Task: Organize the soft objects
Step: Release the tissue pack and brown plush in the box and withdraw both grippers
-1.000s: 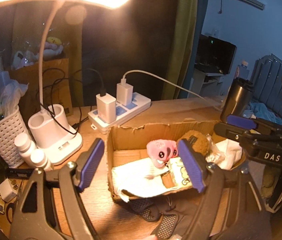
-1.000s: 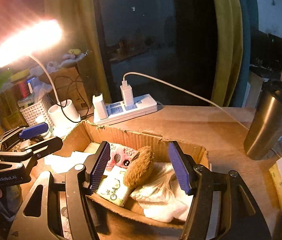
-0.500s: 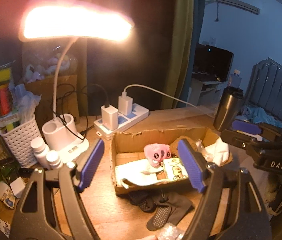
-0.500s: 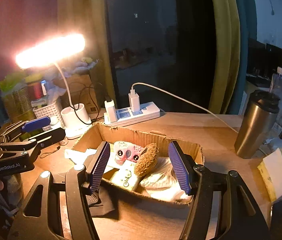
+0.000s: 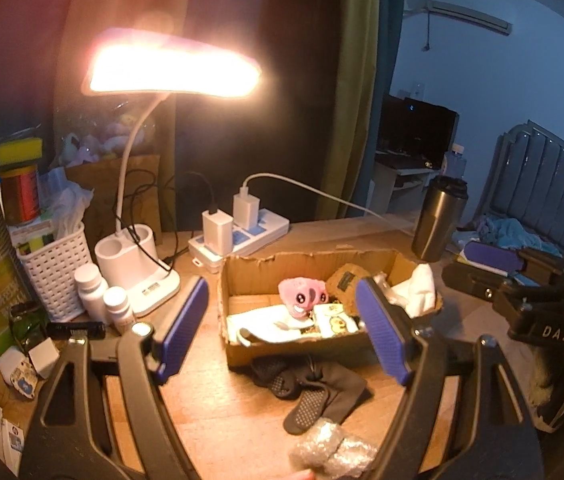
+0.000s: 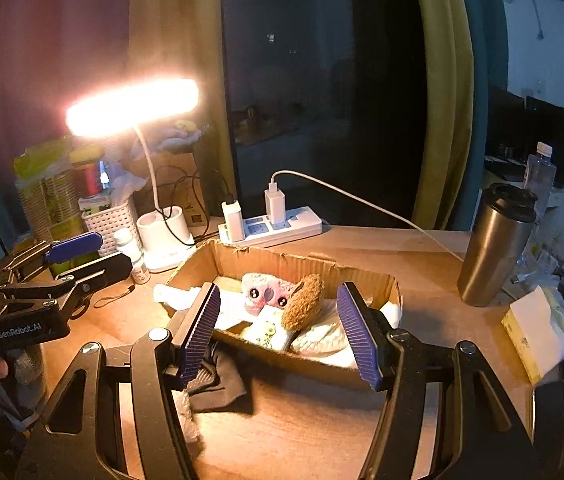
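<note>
Socks (image 5: 313, 390), dark with grip dots on the soles, lie crumpled on the counter (image 5: 222, 412) just in front of the cardboard box (image 5: 293, 350), touching its near wall. They look light and limp, so they will sag and trail; a pinch at the bunched middle seems the safest hold. Inside the box sit a pink plush (image 5: 301, 298), a brown plush (image 6: 303, 302) and white cloth (image 6: 321, 338). Left gripper (image 5: 285, 330) hangs before the box with jaws apart, nothing between them; right gripper (image 6: 278, 334) does too, jaws apart and empty. A crinkly plastic wrap (image 5: 333, 454) lies nearer than the socks. Behind the box stand a power strip (image 5: 242, 234) and desk lamp (image 5: 142, 268); a steel tumbler (image 6: 495, 246) stands off to its right.
</note>
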{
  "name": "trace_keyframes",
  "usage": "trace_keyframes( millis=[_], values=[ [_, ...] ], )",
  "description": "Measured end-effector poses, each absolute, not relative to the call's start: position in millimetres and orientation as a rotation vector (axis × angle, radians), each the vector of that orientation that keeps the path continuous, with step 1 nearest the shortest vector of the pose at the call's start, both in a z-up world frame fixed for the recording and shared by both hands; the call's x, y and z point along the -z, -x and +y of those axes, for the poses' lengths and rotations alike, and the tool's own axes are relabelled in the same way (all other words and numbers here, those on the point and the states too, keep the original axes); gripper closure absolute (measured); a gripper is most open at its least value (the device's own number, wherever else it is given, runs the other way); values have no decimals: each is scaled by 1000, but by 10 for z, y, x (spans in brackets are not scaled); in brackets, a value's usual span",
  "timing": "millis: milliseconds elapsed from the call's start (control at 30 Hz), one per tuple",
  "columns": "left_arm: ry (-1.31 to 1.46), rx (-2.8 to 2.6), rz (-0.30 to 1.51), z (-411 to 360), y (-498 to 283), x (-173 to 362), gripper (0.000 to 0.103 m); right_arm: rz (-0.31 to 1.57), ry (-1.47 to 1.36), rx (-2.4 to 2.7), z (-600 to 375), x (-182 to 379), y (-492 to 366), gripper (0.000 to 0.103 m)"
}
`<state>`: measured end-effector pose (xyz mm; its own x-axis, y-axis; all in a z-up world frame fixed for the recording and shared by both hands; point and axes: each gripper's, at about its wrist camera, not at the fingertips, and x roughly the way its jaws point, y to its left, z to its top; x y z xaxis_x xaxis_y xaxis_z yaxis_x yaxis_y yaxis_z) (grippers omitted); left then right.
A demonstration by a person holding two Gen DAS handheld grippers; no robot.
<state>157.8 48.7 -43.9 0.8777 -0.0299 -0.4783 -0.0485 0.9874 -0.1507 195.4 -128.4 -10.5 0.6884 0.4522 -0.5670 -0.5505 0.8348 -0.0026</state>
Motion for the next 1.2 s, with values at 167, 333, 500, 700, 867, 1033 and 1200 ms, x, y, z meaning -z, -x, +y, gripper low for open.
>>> trace_keyframes(
  millis=[167,333,500,700,867,1033,1200],
  values=[
    [161,-6,506,455,-1477,485,25,590,176,-562,-1317,141,-1842,39],
    [161,-5,515,403,-1370,548,25,597,174,-563,-1360,198,-1739,39],
    [160,-8,532,351,-1275,639,25,610,173,-569,-1381,282,-1645,39],
    [160,-14,553,285,-1177,749,25,627,170,-583,-1404,388,-1553,39],
    [155,-15,585,226,-1162,867,25,641,154,-590,-1464,492,-1536,39],
    [152,-12,636,137,-1183,1069,25,662,136,-593,-1528,613,-1544,39],
    [164,-2,690,69,-1240,1246,25,682,120,-586,-1611,709,-1580,39]
  ],
)
